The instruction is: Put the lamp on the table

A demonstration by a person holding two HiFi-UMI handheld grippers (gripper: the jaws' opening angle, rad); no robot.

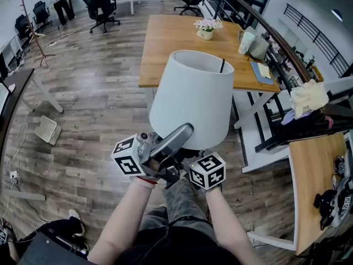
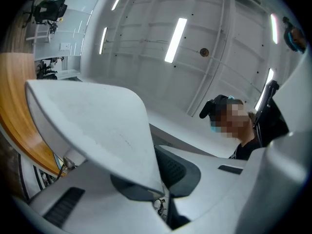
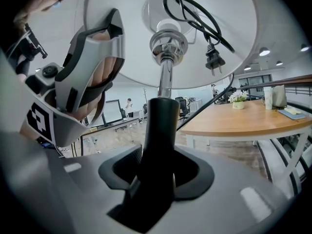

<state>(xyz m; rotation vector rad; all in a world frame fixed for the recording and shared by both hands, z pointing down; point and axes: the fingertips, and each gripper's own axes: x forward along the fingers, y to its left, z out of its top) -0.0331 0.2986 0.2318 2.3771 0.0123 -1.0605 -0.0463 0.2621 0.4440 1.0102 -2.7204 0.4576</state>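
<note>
Lamp is held upright in the air over the plank floor, short of the near edge of the wooden counter.

Left gripper is clenched on the lower rim of the white shade, with the thin wall pinched between its jaws. Right gripper is grasping the black stem under the shade, jaws spread wide around it. Cord is looped up inside the shade, plug dangling.

Counter's near half is bare. A flower pot sits at the far edge — a notebook by the right edge.

Open floor lies left of the counter; a railing hems its right side.
</note>
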